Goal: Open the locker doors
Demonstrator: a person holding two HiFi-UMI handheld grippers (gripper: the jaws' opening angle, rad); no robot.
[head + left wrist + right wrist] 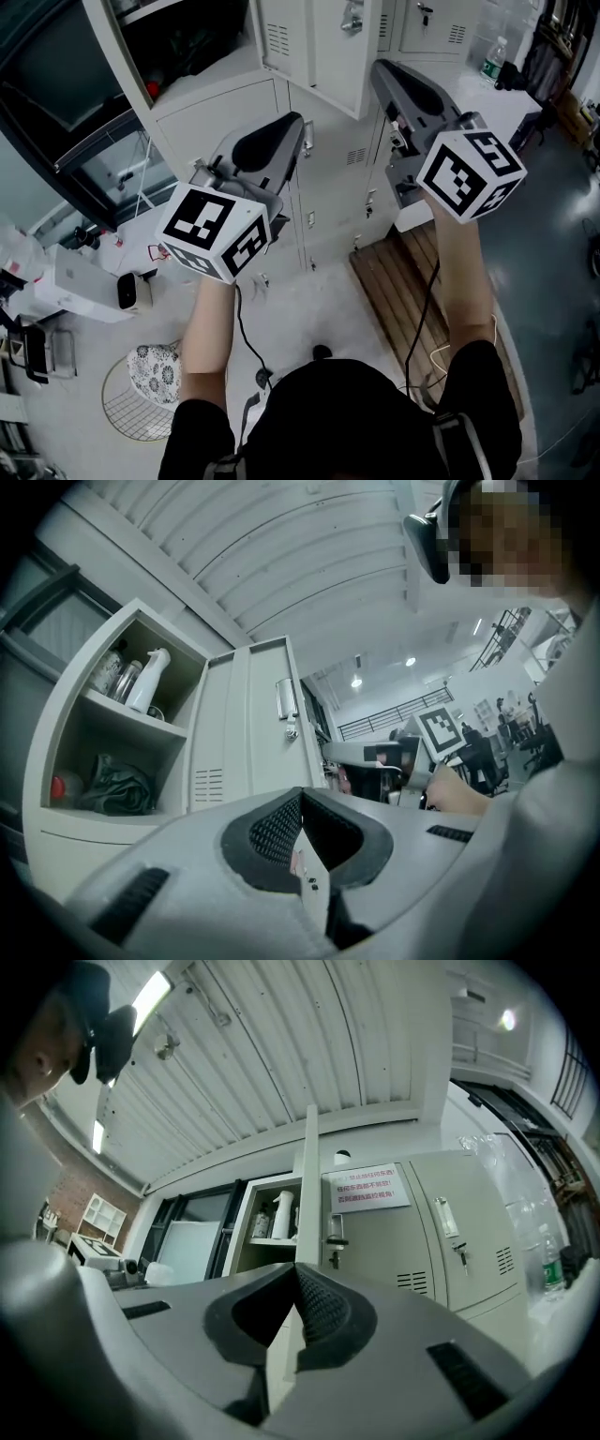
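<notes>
**Head view**
- Left claw (pixel 301 122): raised on a bare forearm, marker cube (pixel 214 230) at its rear. The tip is before the closed lower doors of the locker bank (pixel 234 117).
- Right claw (pixel 378 67): raised higher, marker cube (pixel 472 173) at its rear. The tip is just beside the free edge of the open locker door (pixel 319 47); contact cannot be told.
- Open compartment (pixel 187 37): top-left corner of the locker bank, with dark contents.
- Slatted wooden platform (pixel 412 281): on the floor at the foot of the lockers.
- Wire basket (pixel 141 398): on the floor, left.

**Left gripper view**
- Left claw: pads pressed together, nothing between them.
- Open compartment: at left. A white spray bottle (pixel 150 679) stands on its upper shelf, with a dark bundle (pixel 117 785) below.
- Open locker door: beside the compartment, swung outward, with its handle near the free edge.

**Right gripper view**
- Right claw: pads pressed together, pinching nothing.
- Open locker door: seen edge-on, rising straight beyond the tip.
- Closed door with notice (pixel 366 1188): right of that edge.
- Second closed door (pixel 464 1227): further right.
</notes>
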